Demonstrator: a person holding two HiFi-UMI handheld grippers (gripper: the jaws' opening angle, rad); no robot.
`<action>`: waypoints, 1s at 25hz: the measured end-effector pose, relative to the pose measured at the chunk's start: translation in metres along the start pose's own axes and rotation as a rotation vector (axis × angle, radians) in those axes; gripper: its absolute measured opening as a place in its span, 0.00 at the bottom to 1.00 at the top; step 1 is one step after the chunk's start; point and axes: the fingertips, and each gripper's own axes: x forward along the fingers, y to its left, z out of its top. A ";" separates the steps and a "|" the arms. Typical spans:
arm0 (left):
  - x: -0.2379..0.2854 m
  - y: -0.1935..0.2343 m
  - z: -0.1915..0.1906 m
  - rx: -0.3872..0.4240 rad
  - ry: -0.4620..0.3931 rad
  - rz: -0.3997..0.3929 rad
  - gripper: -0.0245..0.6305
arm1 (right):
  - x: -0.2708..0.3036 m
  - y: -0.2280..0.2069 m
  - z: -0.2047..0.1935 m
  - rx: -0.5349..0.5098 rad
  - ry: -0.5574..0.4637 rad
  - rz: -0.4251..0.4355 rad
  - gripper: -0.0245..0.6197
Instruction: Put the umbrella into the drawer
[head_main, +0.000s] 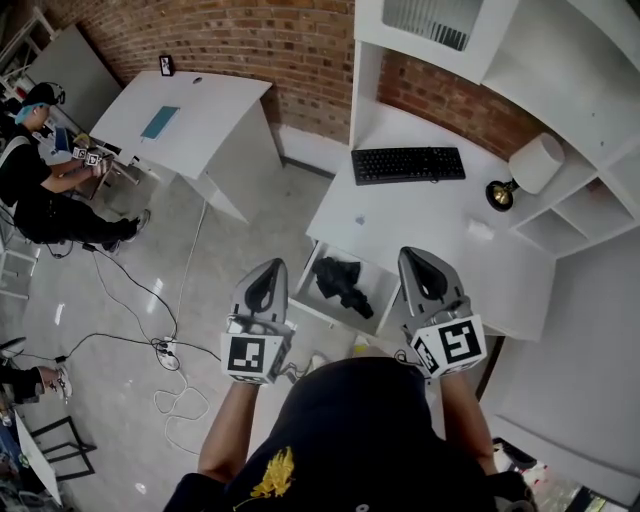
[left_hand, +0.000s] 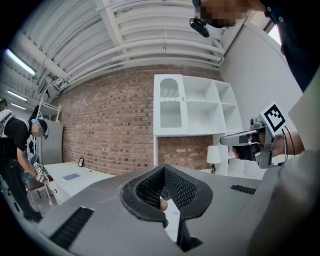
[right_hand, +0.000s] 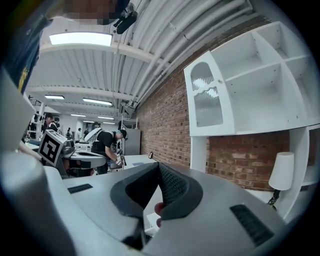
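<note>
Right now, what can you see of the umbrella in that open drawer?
The umbrella is black and folded down short, its fabric loosely bunched rather than neatly wrapped. It lies slantwise on the floor of the open white drawer, toward the drawer's left side, with bare floor to its right. The left hand-held gripper and right hand-held gripper are clear of it, both shut and empty.

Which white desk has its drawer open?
The desk with the keyboard and lamp: its drawer stands open, black umbrella inside. The other desk, with the blue sheet, shows none open.
</note>
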 end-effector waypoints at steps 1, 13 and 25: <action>0.000 0.001 0.001 0.001 -0.001 -0.001 0.06 | -0.001 -0.002 0.000 0.003 0.002 -0.011 0.04; -0.002 0.006 0.002 -0.010 0.002 -0.006 0.06 | -0.001 -0.006 0.002 -0.042 0.028 -0.045 0.04; -0.005 0.005 0.000 -0.034 -0.007 -0.003 0.06 | -0.006 -0.016 -0.009 -0.028 0.101 -0.101 0.04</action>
